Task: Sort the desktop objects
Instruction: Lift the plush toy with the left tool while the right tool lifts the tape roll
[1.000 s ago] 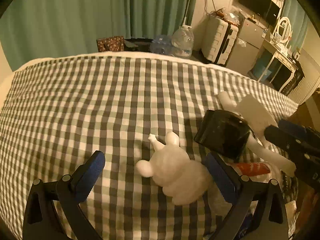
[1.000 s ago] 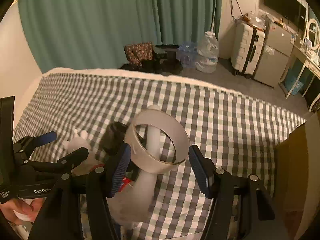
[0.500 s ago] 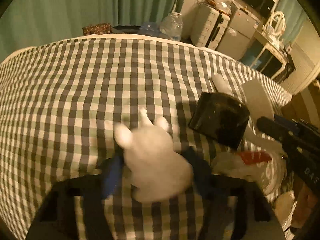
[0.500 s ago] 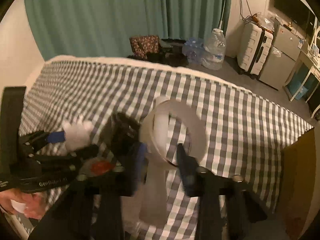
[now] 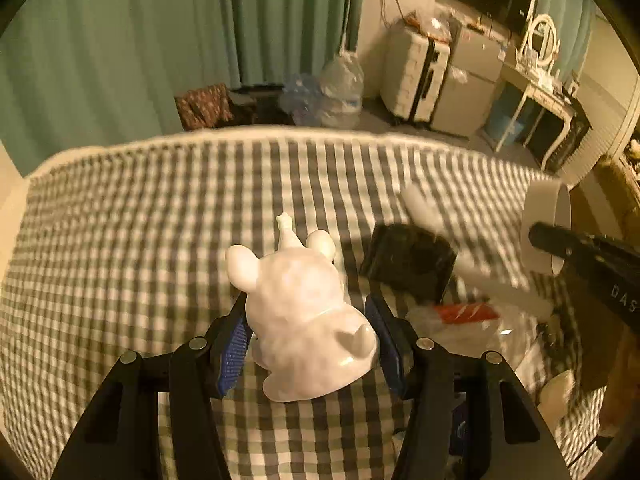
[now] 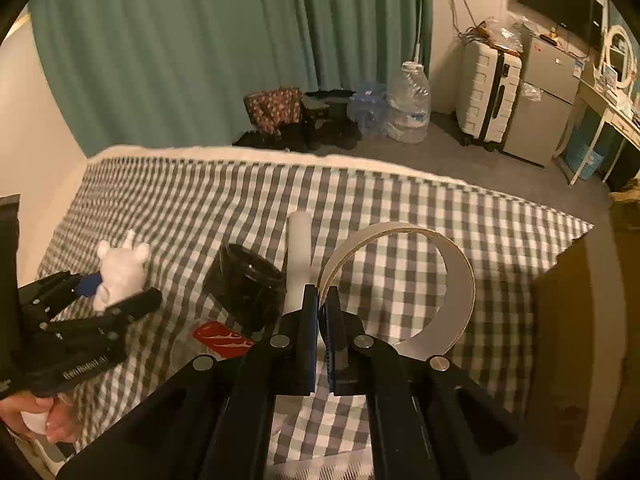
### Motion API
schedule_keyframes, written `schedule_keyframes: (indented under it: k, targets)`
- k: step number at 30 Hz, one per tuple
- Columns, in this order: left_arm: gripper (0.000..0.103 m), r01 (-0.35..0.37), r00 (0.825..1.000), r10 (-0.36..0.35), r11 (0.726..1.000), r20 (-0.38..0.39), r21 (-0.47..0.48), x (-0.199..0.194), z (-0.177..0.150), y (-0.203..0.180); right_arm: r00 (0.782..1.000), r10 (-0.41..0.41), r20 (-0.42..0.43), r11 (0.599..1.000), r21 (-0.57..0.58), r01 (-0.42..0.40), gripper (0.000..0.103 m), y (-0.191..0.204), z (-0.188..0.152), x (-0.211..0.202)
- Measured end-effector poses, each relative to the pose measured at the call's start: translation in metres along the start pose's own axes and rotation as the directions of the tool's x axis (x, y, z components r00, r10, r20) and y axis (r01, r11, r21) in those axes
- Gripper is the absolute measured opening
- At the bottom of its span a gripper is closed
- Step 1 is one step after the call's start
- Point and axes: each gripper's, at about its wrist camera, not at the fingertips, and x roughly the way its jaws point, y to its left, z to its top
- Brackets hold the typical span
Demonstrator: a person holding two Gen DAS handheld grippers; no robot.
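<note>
A white animal figurine (image 5: 304, 312) sits between the blue pads of my left gripper (image 5: 308, 320), which is shut on its body and holds it above the checked cloth (image 5: 160, 240). The right wrist view shows the same figurine (image 6: 120, 268) in that gripper at the far left. My right gripper (image 6: 322, 300) is shut on the thin wall of a white tape ring (image 6: 460, 272), which stands upright off the cloth. The ring (image 5: 546, 228) also shows at the right of the left wrist view.
A black jar (image 6: 248, 280), a white tube (image 6: 300, 248) and a red packet (image 6: 220, 338) in clear plastic lie between the grippers. A brown box side (image 6: 572, 340) rises at the right. A hand (image 6: 36, 420) grips the left handle. Beyond the table's far edge are bottles and a suitcase.
The left gripper closed on the white figurine and raised it off the cloth. The right gripper closed on the ring's wall and lifted it a little.
</note>
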Motion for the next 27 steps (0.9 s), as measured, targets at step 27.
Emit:
schedule_keyframes:
  k: [27]
  targets:
    - [0.057, -0.087, 0.963, 0.112, 0.990, 0.247, -0.108, -0.163, 0.007, 0.014, 0.969, 0.060, 0.239, 0.998, -0.034, -0.053, 0.003, 0.023, 0.015, -0.150]
